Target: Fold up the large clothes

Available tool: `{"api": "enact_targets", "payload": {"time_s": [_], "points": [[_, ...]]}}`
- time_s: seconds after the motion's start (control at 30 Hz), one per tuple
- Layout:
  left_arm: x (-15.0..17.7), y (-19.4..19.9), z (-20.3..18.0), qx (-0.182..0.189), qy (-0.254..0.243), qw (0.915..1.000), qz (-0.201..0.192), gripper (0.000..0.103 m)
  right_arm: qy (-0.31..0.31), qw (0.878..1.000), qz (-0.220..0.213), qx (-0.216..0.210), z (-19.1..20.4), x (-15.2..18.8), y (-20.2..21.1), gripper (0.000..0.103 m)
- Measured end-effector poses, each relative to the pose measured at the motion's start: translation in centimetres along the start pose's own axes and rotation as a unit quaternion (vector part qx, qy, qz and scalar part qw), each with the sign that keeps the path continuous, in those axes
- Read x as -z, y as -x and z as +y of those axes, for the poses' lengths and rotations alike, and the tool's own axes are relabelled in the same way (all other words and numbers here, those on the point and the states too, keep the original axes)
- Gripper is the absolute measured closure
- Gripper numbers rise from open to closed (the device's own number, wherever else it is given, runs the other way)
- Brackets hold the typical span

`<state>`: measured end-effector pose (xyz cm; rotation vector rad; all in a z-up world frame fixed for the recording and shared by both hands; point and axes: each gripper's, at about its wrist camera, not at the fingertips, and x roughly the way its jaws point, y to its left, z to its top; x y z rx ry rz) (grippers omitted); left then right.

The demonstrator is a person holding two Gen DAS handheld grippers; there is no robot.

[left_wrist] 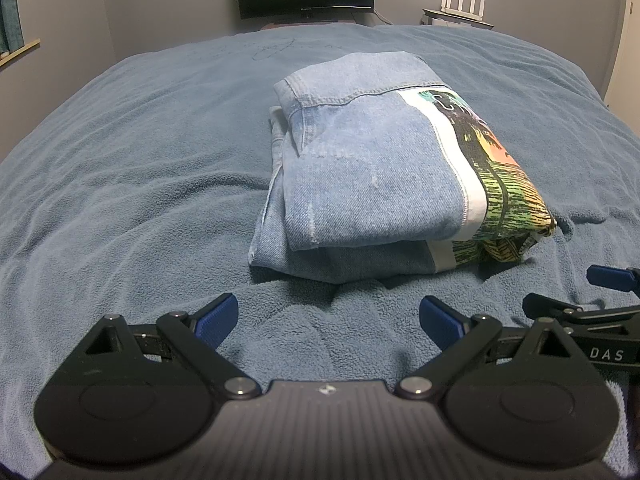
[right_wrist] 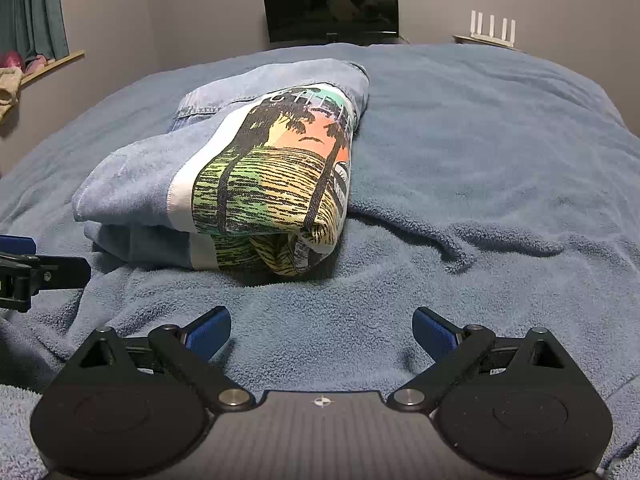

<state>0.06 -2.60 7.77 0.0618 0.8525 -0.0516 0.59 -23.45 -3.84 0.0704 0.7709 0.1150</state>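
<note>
Denim [left_wrist: 360,168]: a folded garment with a printed palm-and-sunset panel [right_wrist: 276,176], lying as a compact stack on the blue blanket [left_wrist: 132,184] that covers the bed. In the left wrist view the stack sits ahead and slightly right of centre; in the right wrist view, ahead and to the left. At least two thick layers show at the near edge, the top one overhanging the lower.

Left gripper [left_wrist: 328,320]: jaws spread wide, nothing between them, low over the blanket just short of the stack's near edge. Right gripper [right_wrist: 322,330]: likewise spread and empty, near the printed corner but apart from it. Each gripper's blue finger shows at the edge of the other's view, so the two sit side by side.

Handling judgement: denim is heavy and fairly stiff for cloth; folds hold shape but spring open at bulky seams. Surface is coarse, so slip in the pads is unlikely. Not fragile. The printed panel looks smoother, possibly stiffer. The blanket beneath is soft terry and rucks easily; it could get pinched along with the cloth.

Grip points, if another fold or a tidy is needed: the near folded edge, one gripper toward each corner, biting all layers together. The stack looks largely folded already.
</note>
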Motion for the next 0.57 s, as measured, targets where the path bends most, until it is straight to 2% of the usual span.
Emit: {"api": "enact_targets", "payload": {"time_s": [0.57], "points": [[-0.01, -0.03, 0.3, 0.007, 0.008, 0.9999, -0.002, 0.005, -0.001, 1.0, 0.002, 0.0, -0.14, 0.27, 0.03, 0.004]]}}
